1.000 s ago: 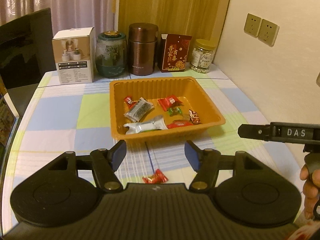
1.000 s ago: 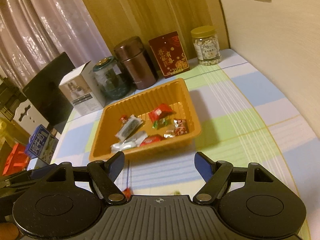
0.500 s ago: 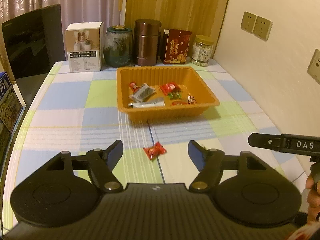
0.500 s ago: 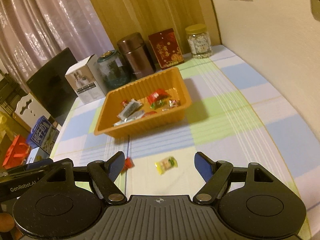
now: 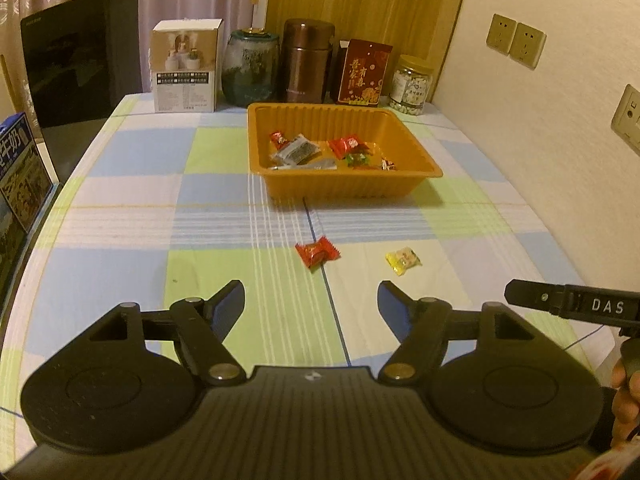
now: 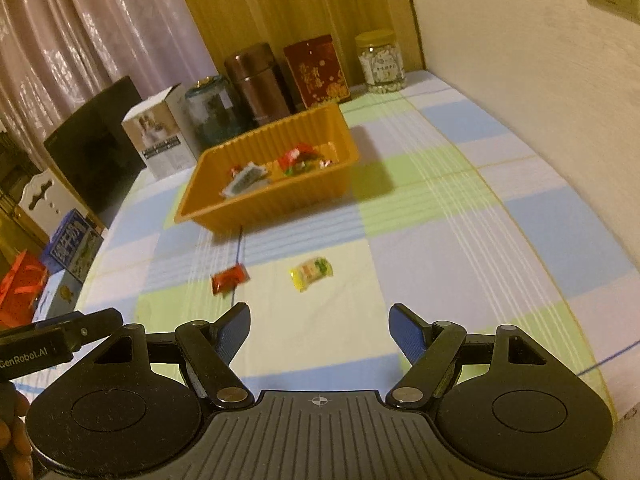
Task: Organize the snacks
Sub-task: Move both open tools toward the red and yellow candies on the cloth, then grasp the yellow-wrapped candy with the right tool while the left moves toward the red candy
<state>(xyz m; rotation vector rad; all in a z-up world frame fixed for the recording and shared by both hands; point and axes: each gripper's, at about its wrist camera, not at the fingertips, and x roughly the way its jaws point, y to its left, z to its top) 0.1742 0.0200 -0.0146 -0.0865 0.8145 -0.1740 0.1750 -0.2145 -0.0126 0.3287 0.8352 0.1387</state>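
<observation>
The tabletop (image 5: 120, 208), covered by a blue, green and white checked cloth, carries everything in view. At its far edge stands a row of containers: a white box (image 5: 186, 66), a dark glass jar (image 5: 250, 68), a brown canister (image 5: 306, 60), a red carton (image 5: 364, 72) and a clear jar with a yellow lid (image 5: 412, 84). A black chair back (image 5: 80, 52) stands beyond the table's left far corner.

Just in front of that row sits the orange tray (image 5: 344, 188), upright on the cloth. It holds several wrapped snacks: red packets, a dark grey packet and a silver one among them.

My left gripper (image 5: 311, 302) hangs over the near part of the tabletop with its jaws apart and nothing between them. My right gripper (image 6: 320, 328) hangs beside it, its jaws likewise apart and empty. Each gripper's side shows at the edge of the other's view, with part of a hand (image 5: 624, 404) on the right one.

Two loose snacks lie on the cloth between the tray and my jaws, well apart from the tray. The red candy (image 5: 317, 252) lies ahead of my left jaws. The yellow candy (image 6: 312, 273) lies ahead of my right jaws, near the red candy and to its right. Neither candy touches any jaw.
</observation>
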